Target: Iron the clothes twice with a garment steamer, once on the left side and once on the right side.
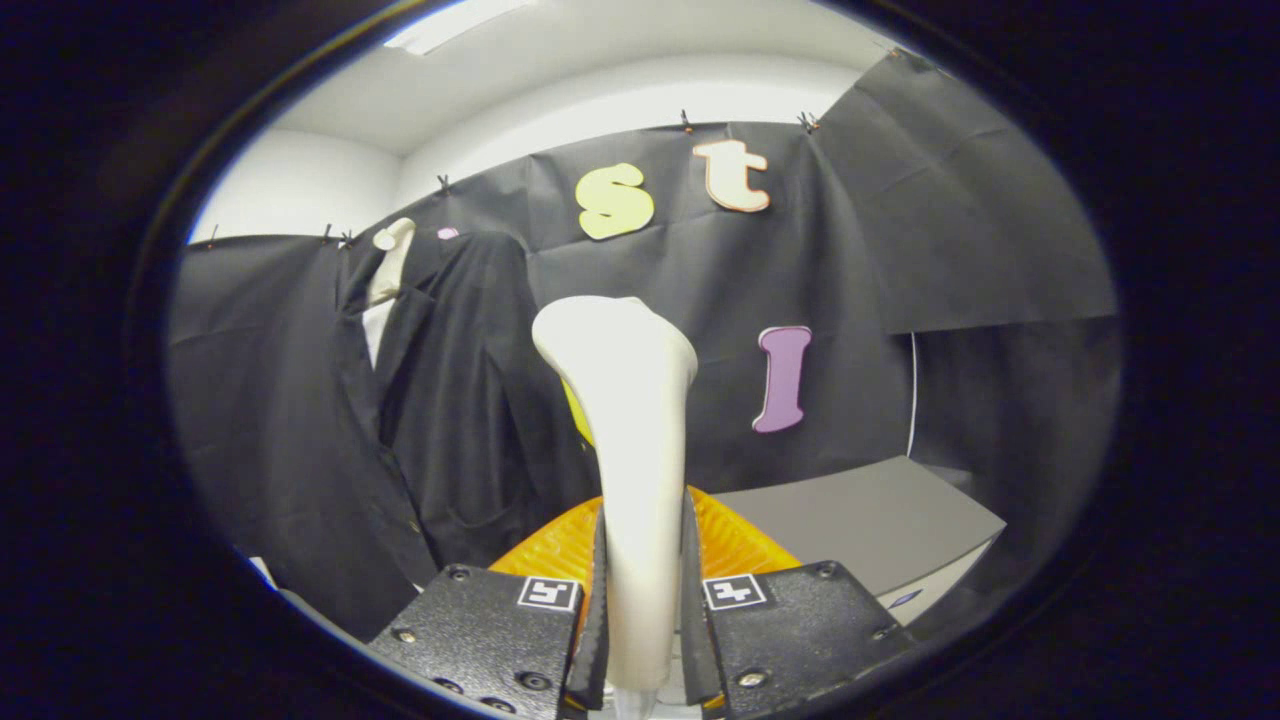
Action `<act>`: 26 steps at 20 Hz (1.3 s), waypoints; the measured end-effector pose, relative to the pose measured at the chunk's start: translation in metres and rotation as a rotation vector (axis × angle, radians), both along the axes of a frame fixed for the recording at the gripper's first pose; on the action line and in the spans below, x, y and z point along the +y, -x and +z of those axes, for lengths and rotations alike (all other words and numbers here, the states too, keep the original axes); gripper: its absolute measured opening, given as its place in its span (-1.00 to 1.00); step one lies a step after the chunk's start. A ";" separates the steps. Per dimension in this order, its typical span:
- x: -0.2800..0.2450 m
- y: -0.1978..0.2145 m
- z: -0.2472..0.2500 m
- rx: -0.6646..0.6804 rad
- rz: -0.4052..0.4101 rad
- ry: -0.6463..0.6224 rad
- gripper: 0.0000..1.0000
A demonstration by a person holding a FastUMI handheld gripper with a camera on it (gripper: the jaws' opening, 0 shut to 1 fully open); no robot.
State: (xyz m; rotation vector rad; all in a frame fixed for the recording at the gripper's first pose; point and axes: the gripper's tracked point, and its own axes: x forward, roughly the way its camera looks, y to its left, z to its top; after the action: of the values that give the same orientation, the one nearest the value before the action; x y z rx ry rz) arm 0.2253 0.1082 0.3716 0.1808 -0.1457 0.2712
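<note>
Gripper clamped on a garment steamer's pale handle, with a dark suit jacket hanging ahead and to the left.

The gripper (641, 620) has both fingers pressed against the narrow neck of the garment steamer (630, 440), so the claw is narrow and holding it. The steamer's long axis runs upright, straight up from between the fingers, flaring to a rounded head at the top; an orange ribbed base shows just behind the fingers. Which way the steam face points cannot be told. The suit jacket (450, 400) hangs on a pale mannequin neck (392, 258) against the booth wall, apart from the steamer. A grey box (880, 520) sits to the right. Risks, as a judgement: the smooth tapered handle could slip or twist in the grip, and swinging left could snag the jacket's lapel.
</note>
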 end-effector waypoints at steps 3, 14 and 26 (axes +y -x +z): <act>0.040 0.012 0.024 -0.030 0.007 0.019 -0.36; 0.185 0.005 0.101 -0.125 -0.020 0.158 -0.36; 0.195 -0.009 0.067 -0.060 -0.092 0.215 -0.36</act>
State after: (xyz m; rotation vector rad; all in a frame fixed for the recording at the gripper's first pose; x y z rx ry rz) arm 0.2339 0.3028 0.4388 -0.0473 -0.1825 0.1987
